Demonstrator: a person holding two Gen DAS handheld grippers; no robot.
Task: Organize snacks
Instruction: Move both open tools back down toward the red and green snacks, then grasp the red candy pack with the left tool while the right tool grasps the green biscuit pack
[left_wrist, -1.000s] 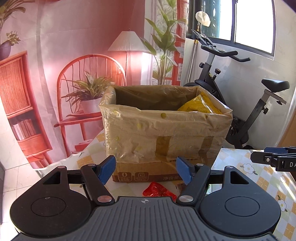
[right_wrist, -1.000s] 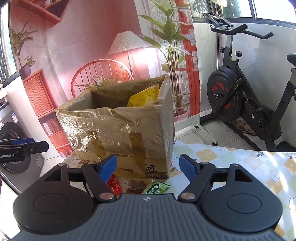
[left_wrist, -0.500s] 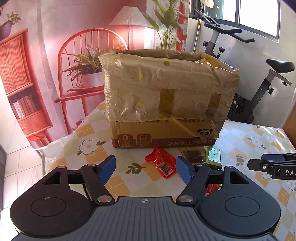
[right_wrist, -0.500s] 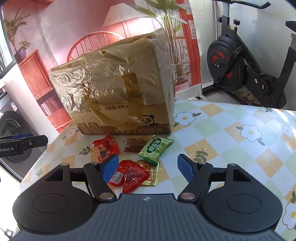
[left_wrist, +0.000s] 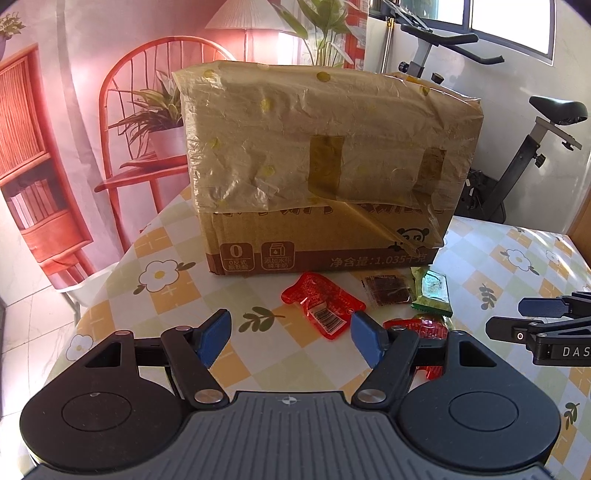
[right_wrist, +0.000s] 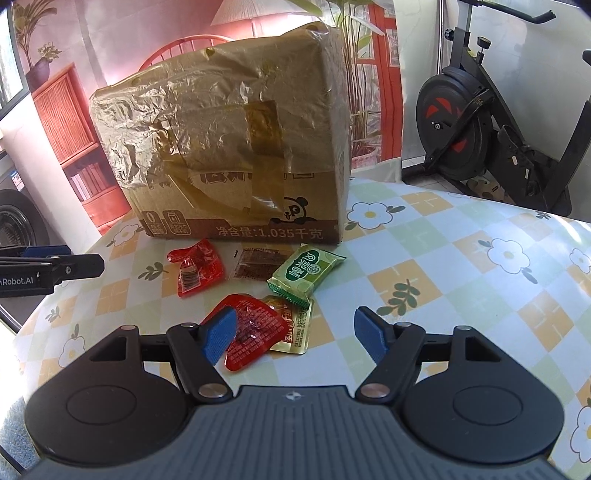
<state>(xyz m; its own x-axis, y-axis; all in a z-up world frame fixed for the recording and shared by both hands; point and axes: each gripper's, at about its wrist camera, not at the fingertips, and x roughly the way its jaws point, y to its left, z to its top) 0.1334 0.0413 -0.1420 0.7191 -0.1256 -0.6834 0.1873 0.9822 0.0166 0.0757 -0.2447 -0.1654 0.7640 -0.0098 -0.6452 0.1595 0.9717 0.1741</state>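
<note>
Both wrist views toward box (left_wrist: 325, 166)

The table (right_wrist: 461, 258) wears a chequered cloth of pale yellow, light green and white squares, dotted with white flowers and small green sprigs. The cardboard box (right_wrist: 229, 147) is brown, wrapped in glossy tan plastic with darker tape strips, and carries a black-and-white panda print. Before it lie two translucent red packets (right_wrist: 197, 271) (right_wrist: 255, 338), a dark brown packet (right_wrist: 256, 264), a green packet (right_wrist: 304, 273) and a golden-yellow packet (right_wrist: 293, 325). Both grippers are black with blue pads (right_wrist: 218, 336).
</note>
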